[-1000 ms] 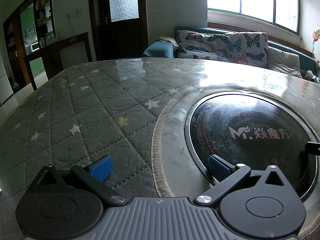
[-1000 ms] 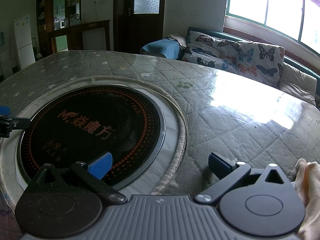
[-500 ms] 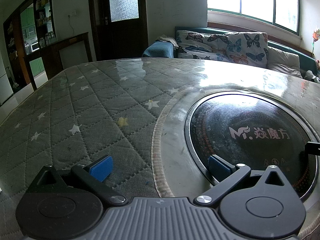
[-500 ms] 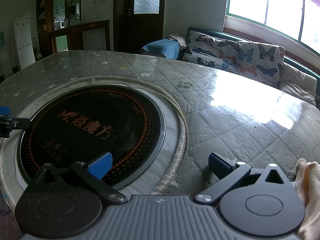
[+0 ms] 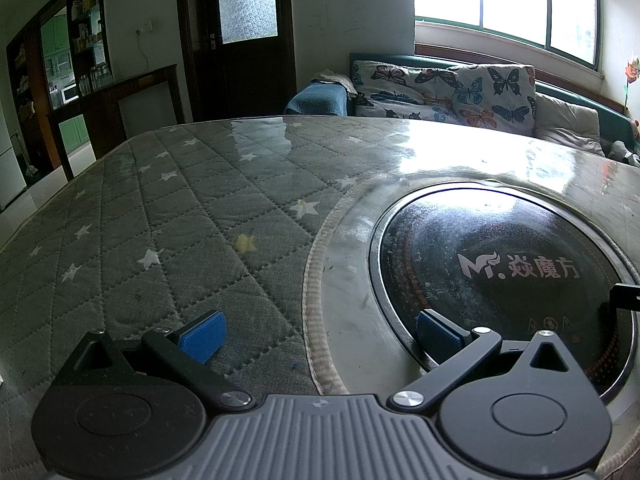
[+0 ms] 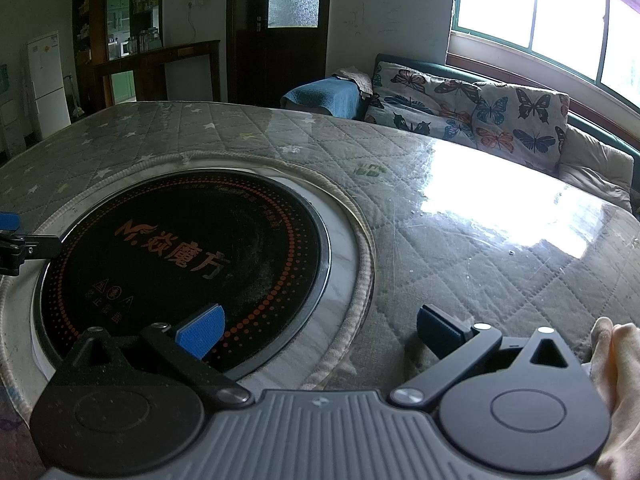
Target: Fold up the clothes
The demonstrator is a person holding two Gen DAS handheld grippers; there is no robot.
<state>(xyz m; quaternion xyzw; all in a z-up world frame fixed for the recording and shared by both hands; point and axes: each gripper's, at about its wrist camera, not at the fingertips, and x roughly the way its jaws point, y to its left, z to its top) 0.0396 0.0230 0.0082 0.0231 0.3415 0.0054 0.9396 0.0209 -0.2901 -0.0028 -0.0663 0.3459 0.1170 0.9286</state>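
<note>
No clothes show in either view. My left gripper [image 5: 320, 334] is open and empty, low over the table where the quilted grey star-print cover [image 5: 180, 216] meets the round black cooktop [image 5: 500, 276]. My right gripper [image 6: 320, 330] is open and empty, low over the cooktop's [image 6: 180, 256] right rim and the cover [image 6: 460, 240]. The left gripper's fingertip [image 6: 10, 222] shows at the left edge of the right wrist view. The right gripper's fingertip [image 5: 626, 296] shows at the right edge of the left wrist view.
A clear glossy sheet covers the table and reflects the window. A sofa with butterfly cushions [image 5: 448, 88] and a blue blanket [image 6: 320, 96] stands beyond the table's far edge. A dark door [image 5: 240, 40] and shelves [image 6: 120, 32] are behind. A hand [image 6: 616, 384] shows at right.
</note>
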